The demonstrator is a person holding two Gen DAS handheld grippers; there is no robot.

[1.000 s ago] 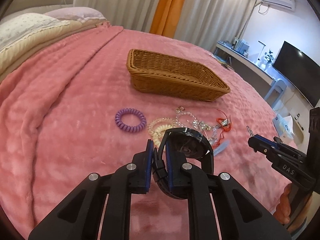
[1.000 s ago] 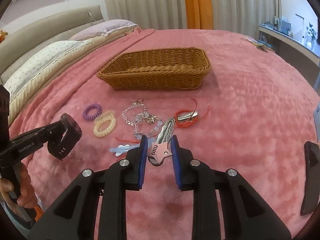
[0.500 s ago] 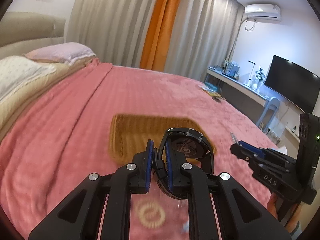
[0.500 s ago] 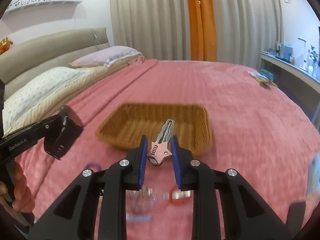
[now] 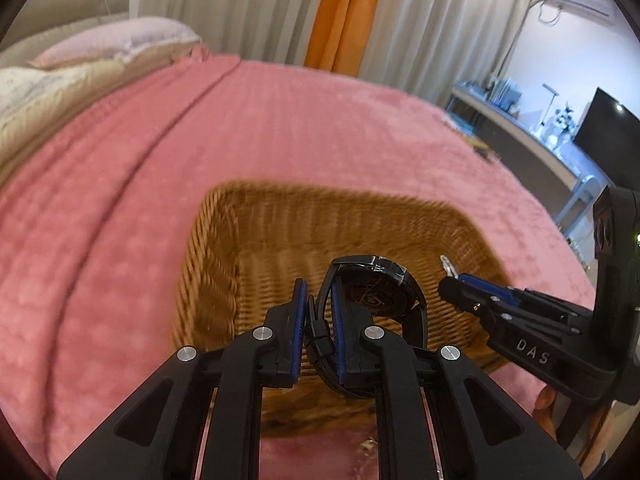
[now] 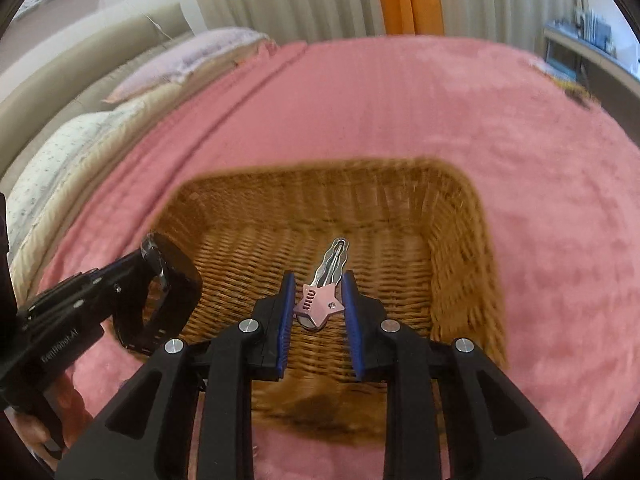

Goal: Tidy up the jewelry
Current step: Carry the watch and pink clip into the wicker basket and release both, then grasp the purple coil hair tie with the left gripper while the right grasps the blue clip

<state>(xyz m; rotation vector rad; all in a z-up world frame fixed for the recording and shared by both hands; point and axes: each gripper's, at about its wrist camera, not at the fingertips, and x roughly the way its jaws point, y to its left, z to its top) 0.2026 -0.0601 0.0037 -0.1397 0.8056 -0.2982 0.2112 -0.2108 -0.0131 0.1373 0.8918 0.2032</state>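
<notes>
the left gripper (image 5: 319,322) grips a black watch (image 5: 376,296) by its strap above the basket (image 5: 208,280). only the right view shows the pink star clip (image 6: 322,300) pinched in the right gripper (image 6: 318,312), also over the basket, on the pink blanket (image 6: 400,100).

Left tool (image 5: 318,312) clamps black watch (image 5: 376,296) over wicker basket (image 5: 224,240).
</notes>
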